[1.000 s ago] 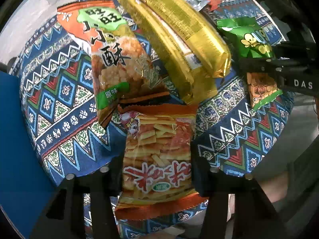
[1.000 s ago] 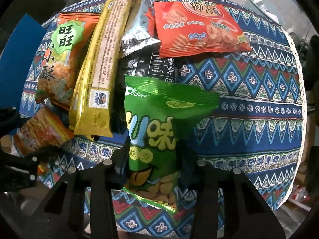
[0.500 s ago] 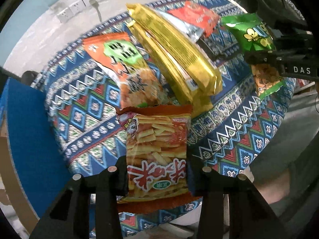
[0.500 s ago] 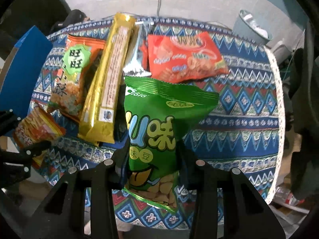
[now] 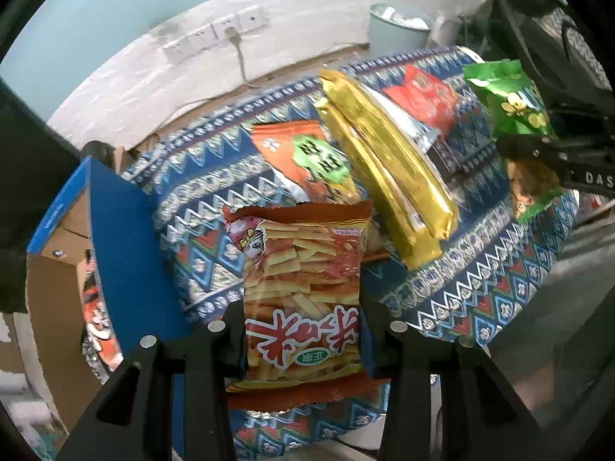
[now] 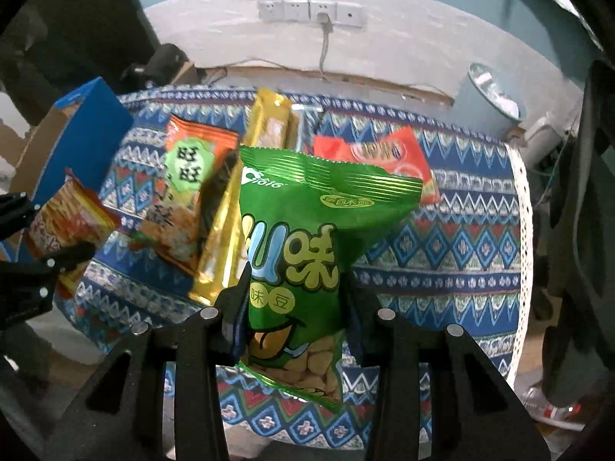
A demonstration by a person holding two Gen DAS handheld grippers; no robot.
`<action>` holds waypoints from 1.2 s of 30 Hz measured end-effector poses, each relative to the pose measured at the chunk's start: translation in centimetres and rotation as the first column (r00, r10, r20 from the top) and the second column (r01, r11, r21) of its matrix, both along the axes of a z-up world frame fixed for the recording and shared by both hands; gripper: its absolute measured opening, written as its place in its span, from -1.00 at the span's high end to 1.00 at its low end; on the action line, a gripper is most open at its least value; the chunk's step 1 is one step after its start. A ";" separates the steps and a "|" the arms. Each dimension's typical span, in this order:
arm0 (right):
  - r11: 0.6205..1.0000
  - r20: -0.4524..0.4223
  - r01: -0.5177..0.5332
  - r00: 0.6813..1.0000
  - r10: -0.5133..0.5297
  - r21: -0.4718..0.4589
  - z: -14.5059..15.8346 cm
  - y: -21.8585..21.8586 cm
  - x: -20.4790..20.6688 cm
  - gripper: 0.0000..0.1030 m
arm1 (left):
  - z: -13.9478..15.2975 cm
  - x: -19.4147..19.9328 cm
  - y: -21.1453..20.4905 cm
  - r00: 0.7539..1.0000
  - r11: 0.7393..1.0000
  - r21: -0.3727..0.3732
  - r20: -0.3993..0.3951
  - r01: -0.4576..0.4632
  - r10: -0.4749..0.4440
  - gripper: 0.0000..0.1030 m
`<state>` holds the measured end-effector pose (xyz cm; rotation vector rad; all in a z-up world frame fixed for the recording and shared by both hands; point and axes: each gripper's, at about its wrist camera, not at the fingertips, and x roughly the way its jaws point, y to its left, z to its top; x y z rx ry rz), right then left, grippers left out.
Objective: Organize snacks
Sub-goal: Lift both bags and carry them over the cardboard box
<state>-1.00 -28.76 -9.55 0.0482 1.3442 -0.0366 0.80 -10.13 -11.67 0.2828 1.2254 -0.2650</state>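
Observation:
My left gripper (image 5: 303,330) is shut on an orange bag of potato sticks (image 5: 301,292), held above the table's near edge. My right gripper (image 6: 294,307) is shut on a green bag of beans (image 6: 303,253), also lifted off the table. Each held bag shows in the other view: the green bag (image 5: 511,111) at the right, the orange stick bag (image 6: 65,223) at the left. On the patterned tablecloth (image 6: 442,238) lie an orange rice-cracker bag (image 5: 311,157), two long gold packs (image 5: 388,161) and a red snack bag (image 6: 388,157).
An open cardboard box with blue flaps (image 5: 115,238) stands at the table's left side, with a snack pack inside. A pale bin (image 6: 488,96) sits on the floor behind the table at the right. Wall sockets (image 6: 311,11) with a cord are on the back wall.
Both grippers have risen with their bags, so the table looks smaller and farther below. The wall, sockets, bin and the box at the left have come into view.

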 end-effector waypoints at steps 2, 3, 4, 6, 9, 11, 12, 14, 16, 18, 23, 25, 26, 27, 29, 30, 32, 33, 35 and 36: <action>1.000 0.015 -0.014 1.000 0.014 -0.003 0.6 0.6 0.3 0.24 | 0.4 0.3 0.5 1.000 1.000 0.001 0.015 -0.015 0.015 0.17; 1.000 0.022 -0.023 0.999 0.023 -0.006 0.8 0.9 0.5 0.24 | 0.7 0.3 0.7 1.000 1.000 0.001 0.021 -0.020 0.020 0.17; 0.999 0.029 -0.032 0.999 0.032 -0.009 1.0 1.2 0.7 0.24 | 0.9 0.3 0.9 0.999 1.000 0.003 0.029 -0.024 0.024 0.17; 0.998 0.043 -0.057 0.997 0.057 -0.015 1.6 2.0 1.2 0.24 | 1.4 0.3 1.3 0.998 0.999 0.015 0.053 -0.028 0.027 0.17; 0.996 0.063 -0.087 0.994 0.088 -0.020 2.3 3.0 1.7 0.24 | 2.2 0.4 1.9 0.996 0.999 0.022 0.086 -0.038 0.036 0.17; 0.994 0.072 -0.103 0.992 0.104 -0.020 2.7 3.6 2.2 0.24 | 2.8 0.5 2.5 0.994 0.999 0.020 0.101 -0.047 0.045 0.17; 0.994 0.076 -0.111 0.991 0.112 -0.019 2.9 3.9 2.4 0.24 | 3.0 0.5 2.7 0.993 0.998 0.020 0.107 -0.052 0.049 0.17; 0.992 0.083 -0.127 0.988 0.128 -0.017 3.2 4.5 2.9 0.24 | 3.5 0.5 3.2 0.991 0.998 0.021 0.118 -0.060 0.057 0.17; 0.989 0.089 -0.144 0.985 0.145 -0.015 3.4 5.2 3.4 0.24 | 3.9 0.5 3.8 0.989 0.997 0.021 0.131 -0.070 0.067 0.17; 0.986 0.097 -0.163 0.982 0.164 -0.016 3.8 6.1 4.0 0.24 | 4.3 0.4 4.3 0.988 0.997 0.019 0.139 -0.077 0.074 0.17; 0.977 0.113 -0.215 0.970 0.215 -0.010 4.6 8.6 5.3 0.24 | 5.0 0.4 5.6 0.983 0.995 0.019 0.162 -0.095 0.090 0.17; 0.972 0.115 -0.233 0.966 0.233 -0.010 4.7 9.4 5.7 0.24 | 5.3 0.4 6.4 0.980 0.994 0.020 0.171 -0.107 0.102 0.17; 0.971 0.114 -0.240 0.964 0.239 -0.006 4.7 9.8 6.0 0.24 | 5.4 0.4 6.7 0.979 0.994 0.017 0.173 -0.112 0.107 0.17; 0.969 0.114 -0.245 0.963 0.244 -0.001 4.7 10.2 6.2 0.24 | 5.6 0.4 7.1 0.978 0.993 0.012 0.175 -0.119 0.116 0.17; 0.967 0.113 -0.256 0.961 0.253 0.007 4.8 11.0 6.7 0.24 | 6.0 0.4 7.9 0.975 0.991 0.003 0.180 -0.135 0.132 0.17; 0.965 0.113 -0.261 0.959 0.258 0.011 4.8 11.4 6.9 0.24 | 6.2 0.5 8.4 0.973 0.990 -0.001 0.183 -0.143 0.140 0.17; 0.961 0.116 -0.276 0.955 0.272 0.019 4.9 12.5 7.5 0.24 | 6.6 0.5 9.1 0.970 0.988 -0.005 0.190 -0.156 0.154 0.17; 0.959 0.118 -0.283 0.953 0.278 0.022 4.9 13.0 7.7 0.24 | 6.9 0.5 9.6 0.967 0.986 -0.005 0.195 -0.164 0.161 0.17; 0.954 0.123 -0.299 0.948 0.294 0.031 5.0 14.3 8.3 0.24 | 7.1 0.5 10.4 0.963 0.984 0.001 0.206 -0.176 0.172 0.17; 0.951 0.124 -0.308 0.945 0.302 0.034 5.1 14.9 8.6 0.24 | 7.3 0.5 11.0 0.960 0.982 0.003 0.212 -0.189 0.184 0.17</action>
